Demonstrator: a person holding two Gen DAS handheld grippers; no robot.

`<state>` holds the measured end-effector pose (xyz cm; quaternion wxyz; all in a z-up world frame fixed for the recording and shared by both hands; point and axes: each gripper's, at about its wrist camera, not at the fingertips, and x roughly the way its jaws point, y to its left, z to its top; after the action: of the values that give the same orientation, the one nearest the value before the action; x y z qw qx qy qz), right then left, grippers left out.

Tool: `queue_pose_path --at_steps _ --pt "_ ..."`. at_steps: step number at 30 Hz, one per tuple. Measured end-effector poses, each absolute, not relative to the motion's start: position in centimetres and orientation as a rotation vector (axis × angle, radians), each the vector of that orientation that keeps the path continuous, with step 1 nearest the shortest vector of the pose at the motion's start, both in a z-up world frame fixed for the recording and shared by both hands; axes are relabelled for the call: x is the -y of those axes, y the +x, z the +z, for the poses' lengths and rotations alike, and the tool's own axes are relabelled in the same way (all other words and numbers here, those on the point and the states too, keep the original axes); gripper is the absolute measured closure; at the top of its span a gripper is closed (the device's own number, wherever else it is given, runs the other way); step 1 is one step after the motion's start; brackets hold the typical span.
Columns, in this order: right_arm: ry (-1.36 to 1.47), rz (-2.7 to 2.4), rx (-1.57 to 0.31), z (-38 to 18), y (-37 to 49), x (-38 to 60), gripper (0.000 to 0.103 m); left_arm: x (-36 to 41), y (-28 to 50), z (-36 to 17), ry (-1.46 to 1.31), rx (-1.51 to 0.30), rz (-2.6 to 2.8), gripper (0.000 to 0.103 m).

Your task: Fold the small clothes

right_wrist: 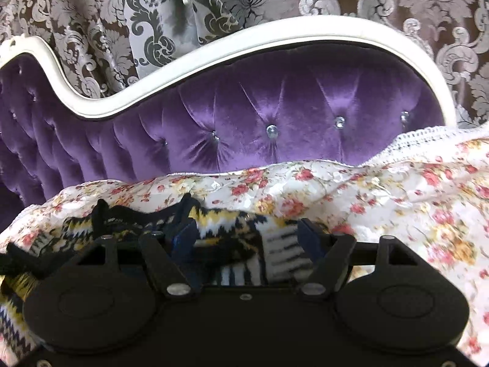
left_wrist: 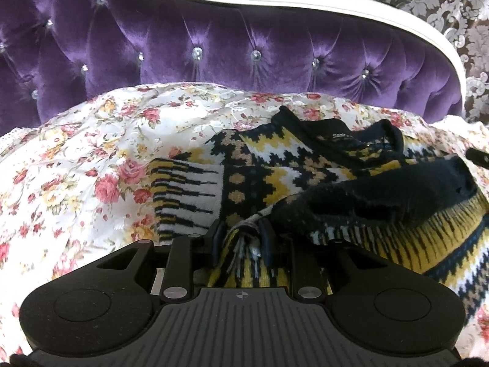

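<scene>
A small knit sweater (left_wrist: 275, 171), patterned in yellow, white and navy with a navy collar, lies crumpled on a floral sheet (left_wrist: 76, 168). My left gripper (left_wrist: 243, 232) is shut on a bunched fold of the sweater near its lower left part, with fabric pinched between the blue pads. In the right wrist view the sweater (right_wrist: 232, 229) lies just under and ahead of my right gripper (right_wrist: 247, 229), which is open, its blue fingers (right_wrist: 185, 232) spread either side of a striped sleeve. A dark tip at the right edge of the left wrist view (left_wrist: 478, 157) looks like the right gripper.
A purple tufted velvet sofa back (left_wrist: 244, 39) with a white curved frame (right_wrist: 214, 52) rises just behind the sheet. Damask patterned curtains (right_wrist: 397, 0) hang behind it. A white lace edge of the sheet (right_wrist: 412, 136) lies at the right.
</scene>
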<state>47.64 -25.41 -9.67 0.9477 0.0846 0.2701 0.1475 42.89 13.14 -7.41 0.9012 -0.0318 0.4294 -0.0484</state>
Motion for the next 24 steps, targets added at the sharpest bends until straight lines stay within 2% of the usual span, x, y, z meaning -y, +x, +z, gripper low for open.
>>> queue_pose_path --at_steps 14,20,24 --pt "-0.163 0.397 -0.532 -9.6 42.9 24.3 0.027 -13.4 47.1 -7.1 -0.128 -0.925 -0.053 0.077" --pt "-0.22 0.433 -0.528 -10.0 42.6 23.3 0.027 -13.5 46.1 -5.8 -0.121 -0.844 -0.036 0.077" --pt "-0.238 0.438 -0.529 -10.3 42.3 23.1 0.027 -13.6 43.5 -4.4 -0.056 -0.752 -0.043 0.073"
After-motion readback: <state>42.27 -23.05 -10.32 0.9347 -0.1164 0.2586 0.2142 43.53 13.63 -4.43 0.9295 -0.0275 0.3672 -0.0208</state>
